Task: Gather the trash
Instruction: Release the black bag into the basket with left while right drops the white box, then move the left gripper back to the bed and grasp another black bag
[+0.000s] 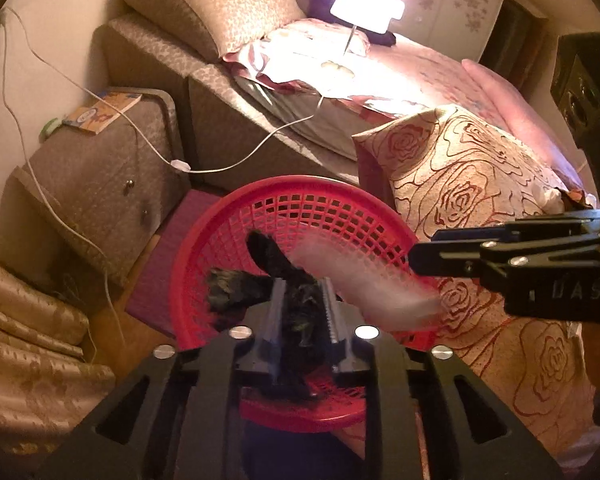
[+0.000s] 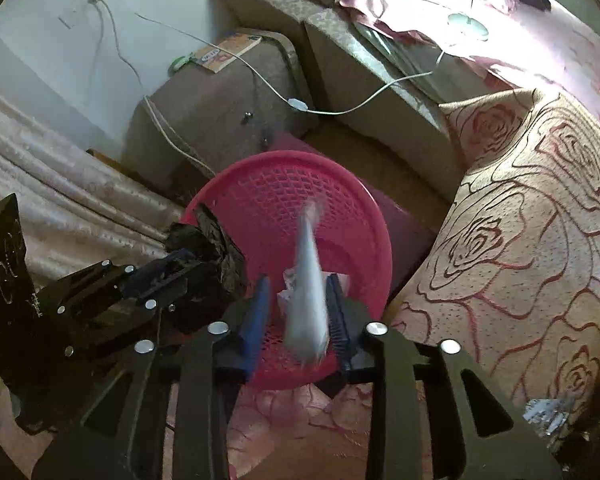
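A red mesh basket [image 1: 320,208] stands on the floor beside the bed; it also shows in the right wrist view [image 2: 284,184]. My left gripper [image 1: 300,312] is shut on a crumpled black plastic bag [image 1: 268,264] over the basket; the bag also shows at the left in the right wrist view [image 2: 208,244]. My right gripper [image 2: 298,308] is open over the basket. A white paper scrap [image 2: 308,292], motion-blurred, is between its fingers and appears to be falling free. The scrap [image 1: 364,276] shows blurred in the left wrist view below the right gripper [image 1: 432,256].
A rose-patterned bedspread [image 2: 520,240] hangs at the right. A nightstand [image 1: 100,184] with a book [image 1: 100,112] and white cables stands behind the basket. A lit lamp [image 1: 366,0] sits on the bed. Curtains [image 2: 60,184] hang at the left. A foil wrapper [image 2: 548,412] lies lower right.
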